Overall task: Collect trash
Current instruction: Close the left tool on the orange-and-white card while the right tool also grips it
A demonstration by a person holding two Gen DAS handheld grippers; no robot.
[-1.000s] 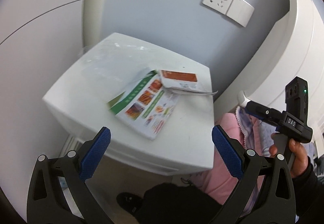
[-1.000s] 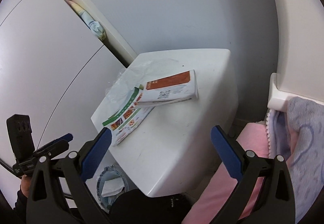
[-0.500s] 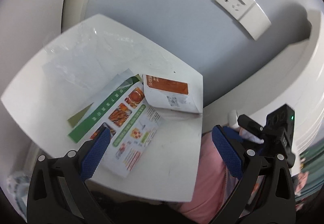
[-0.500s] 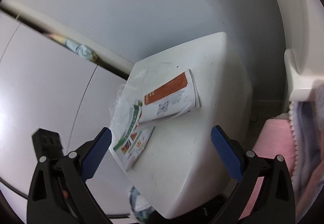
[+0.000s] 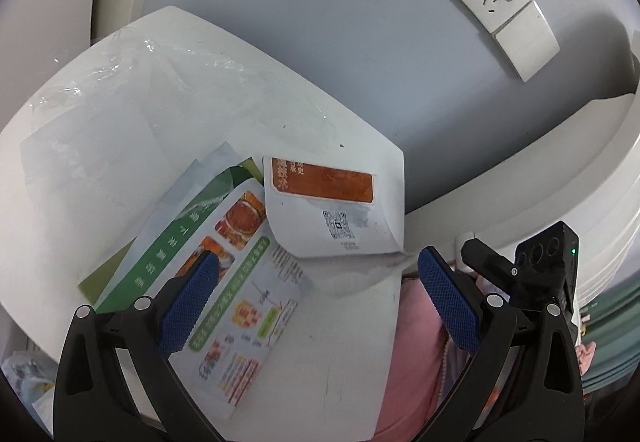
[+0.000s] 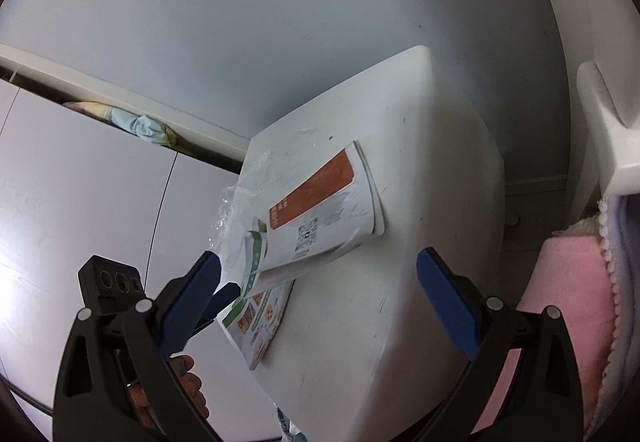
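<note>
A green food flyer (image 5: 224, 282) lies on the white bedside cabinet (image 5: 352, 374), with a white leaflet with an orange band (image 5: 324, 210) overlapping its far end and a clear plastic bag (image 5: 120, 114) behind them. My left gripper (image 5: 316, 306) is open, close above the flyer's near part. My right gripper (image 6: 318, 300) is open, hanging in front of the cabinet (image 6: 432, 242); the leaflet (image 6: 320, 206) and flyer (image 6: 260, 318) lie ahead of it, and one blue fingertip of the left gripper shows beside its left finger.
A wall socket (image 5: 500, 2) is on the grey wall above. Pink bedding (image 6: 568, 306) and a white bed frame (image 6: 608, 122) are on the right. A trash bag (image 5: 24, 374) sits low on the left. Wardrobe doors (image 6: 80, 178) stand on the left.
Both grippers have moved in toward the cabinet top; the left one has come down over the green flyer. Both stay open.
</note>
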